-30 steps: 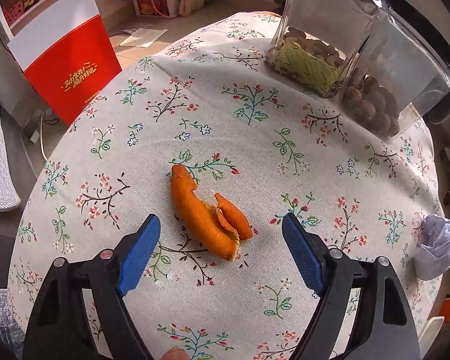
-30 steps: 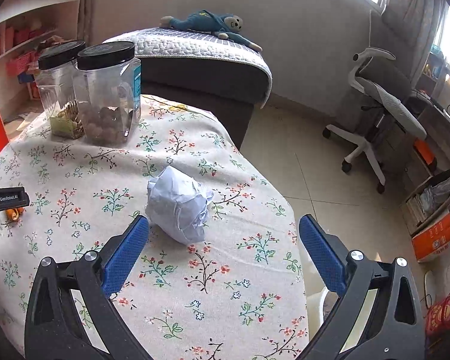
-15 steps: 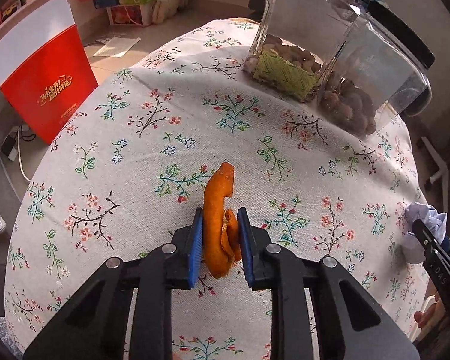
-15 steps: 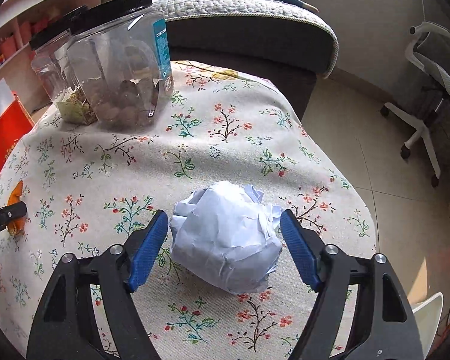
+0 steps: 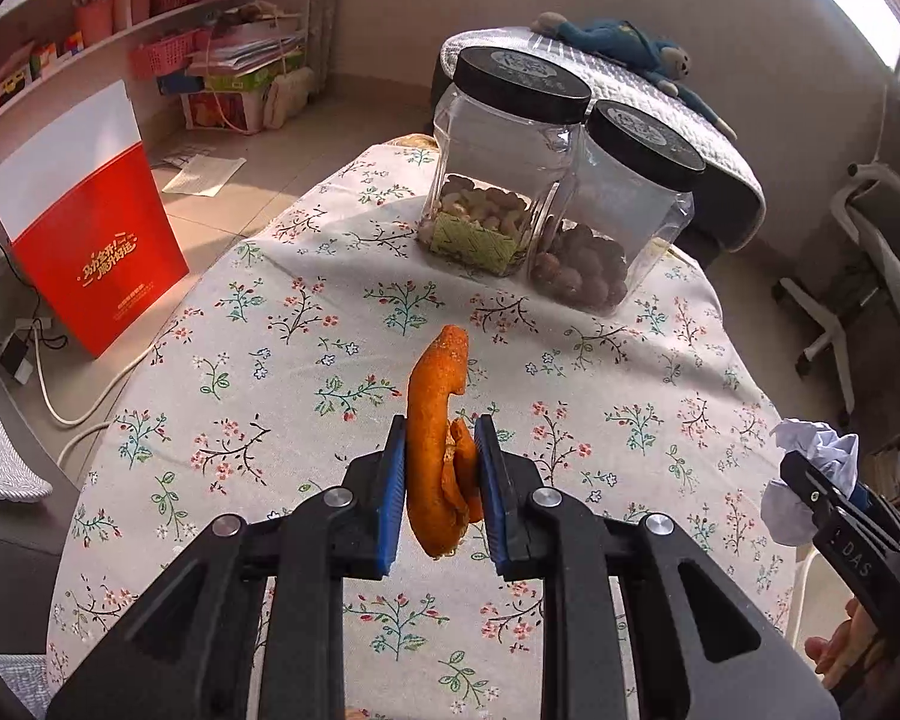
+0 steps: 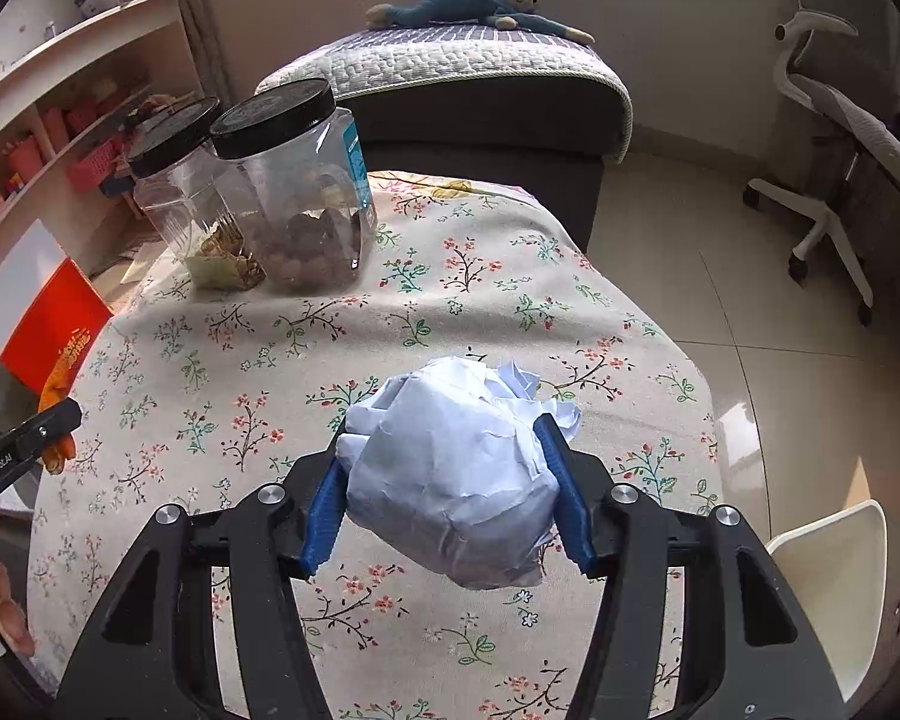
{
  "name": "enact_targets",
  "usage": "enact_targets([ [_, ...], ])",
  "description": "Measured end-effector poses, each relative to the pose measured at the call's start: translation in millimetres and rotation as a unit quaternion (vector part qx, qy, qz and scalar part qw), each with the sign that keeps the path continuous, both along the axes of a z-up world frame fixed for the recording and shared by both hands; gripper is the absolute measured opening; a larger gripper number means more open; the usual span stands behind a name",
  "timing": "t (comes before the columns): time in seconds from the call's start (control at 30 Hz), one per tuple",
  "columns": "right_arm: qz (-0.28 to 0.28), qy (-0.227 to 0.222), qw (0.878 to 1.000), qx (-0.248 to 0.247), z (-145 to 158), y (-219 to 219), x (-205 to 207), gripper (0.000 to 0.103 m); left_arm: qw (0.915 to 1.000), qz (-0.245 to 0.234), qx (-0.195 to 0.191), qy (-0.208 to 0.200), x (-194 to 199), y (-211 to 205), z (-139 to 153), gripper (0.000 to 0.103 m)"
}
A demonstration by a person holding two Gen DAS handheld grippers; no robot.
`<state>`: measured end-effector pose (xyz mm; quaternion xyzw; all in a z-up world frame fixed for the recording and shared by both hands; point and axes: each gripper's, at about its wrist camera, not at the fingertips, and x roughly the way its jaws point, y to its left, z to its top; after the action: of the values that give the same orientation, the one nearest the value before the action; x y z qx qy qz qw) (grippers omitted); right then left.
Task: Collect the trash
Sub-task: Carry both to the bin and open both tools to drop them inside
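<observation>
My left gripper is shut on a curled strip of orange peel, which hangs between the blue pads above the flowered tablecloth. In the right wrist view, my right gripper is shut on a crumpled ball of white paper, lifted off the cloth. The paper ball and the right gripper show at the right edge of the left wrist view. At the left edge of the right wrist view I see the orange peel held by the left gripper.
Two clear jars with black lids, one with nuts and one with brown round pieces, stand at the table's far side. A red and white bag stands on the floor to the left. A white office chair and a white stool are on the right.
Both grippers went from open to shut, the left on the orange peel and the right on the paper ball. Both things have been lifted off the tablecloth.
</observation>
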<state>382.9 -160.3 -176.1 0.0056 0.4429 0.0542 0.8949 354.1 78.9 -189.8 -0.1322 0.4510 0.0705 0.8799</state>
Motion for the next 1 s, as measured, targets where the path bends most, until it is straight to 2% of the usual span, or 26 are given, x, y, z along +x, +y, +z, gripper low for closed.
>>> enact_targets([
  [0.23, 0.006, -0.033, 0.999, -0.002, 34.6, -2.3, -61.1, 0.055, 0.9975, -0.044, 0.014, -0.055, -29.6, -27.4, 40.6, 0.022],
  [0.43, -0.011, -0.092, 0.996, -0.014, 48.3, -18.5, -95.6, 0.056, 0.9934, -0.078, 0.036, -0.075, -46.2, -57.8, 50.9, 0.022],
  [0.73, -0.054, -0.127, 0.990, -0.026, 50.3, -62.9, -104.2, 0.056, 0.9830, -0.123, 0.084, -0.107, -57.2, -114.2, 55.1, 0.022],
  [1.0, -0.092, -0.136, 0.986, -0.035, 53.9, -106.2, -114.7, 0.056, 0.9773, -0.161, 0.075, -0.116, -54.1, -169.1, 58.9, 0.022],
])
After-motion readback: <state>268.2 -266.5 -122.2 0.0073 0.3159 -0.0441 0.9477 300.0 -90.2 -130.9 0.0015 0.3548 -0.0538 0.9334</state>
